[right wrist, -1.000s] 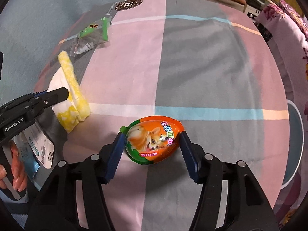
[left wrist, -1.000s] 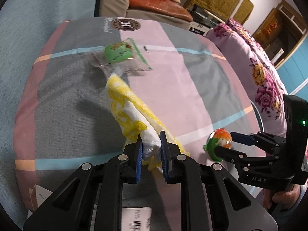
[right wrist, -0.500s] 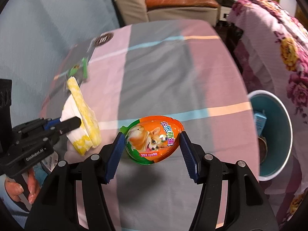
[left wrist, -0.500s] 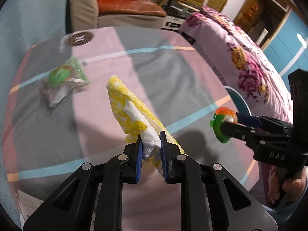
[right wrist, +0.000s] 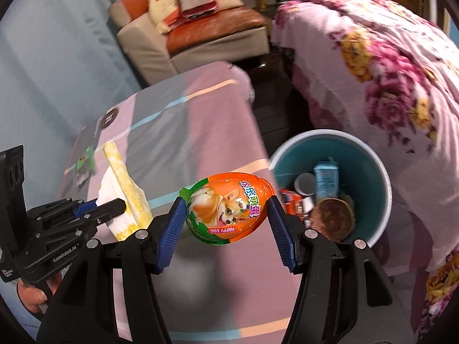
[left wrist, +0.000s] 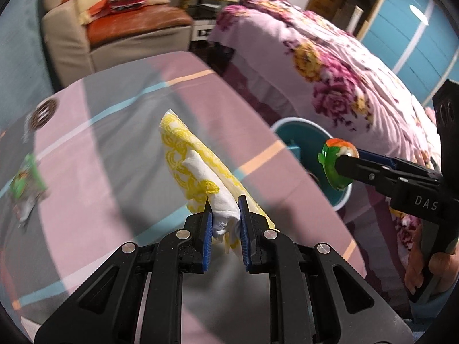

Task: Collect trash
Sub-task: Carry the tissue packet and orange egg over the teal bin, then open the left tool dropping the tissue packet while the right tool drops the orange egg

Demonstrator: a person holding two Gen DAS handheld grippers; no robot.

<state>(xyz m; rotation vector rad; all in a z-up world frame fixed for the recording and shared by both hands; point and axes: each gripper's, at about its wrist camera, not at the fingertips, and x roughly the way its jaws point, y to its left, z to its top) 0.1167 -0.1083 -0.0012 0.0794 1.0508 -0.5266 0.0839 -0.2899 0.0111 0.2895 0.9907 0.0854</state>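
My left gripper [left wrist: 225,209] is shut on a folded yellow-and-white napkin [left wrist: 192,169], held up over the striped tablecloth [left wrist: 114,154]. The napkin [right wrist: 126,192] and left gripper [right wrist: 112,205] also show at the left of the right wrist view. My right gripper [right wrist: 226,209] is shut on an orange and green egg-shaped toy package [right wrist: 228,209] with a dog picture, carried near the table's right edge. That egg package [left wrist: 338,163] hangs beside the teal trash bin [left wrist: 301,132] in the left wrist view. The bin [right wrist: 373,172] stands on the floor, holding several discarded items.
A green snack wrapper [left wrist: 24,180] lies on the cloth at the far left. A bed with a floral cover [right wrist: 387,80] stands right of the bin. A beige sofa [right wrist: 183,37] with an orange cushion and bags stands behind the table.
Both grippers have swung right and risen a little with their loads. The bin has come into view, and the green wrapper has slid to the left edge.
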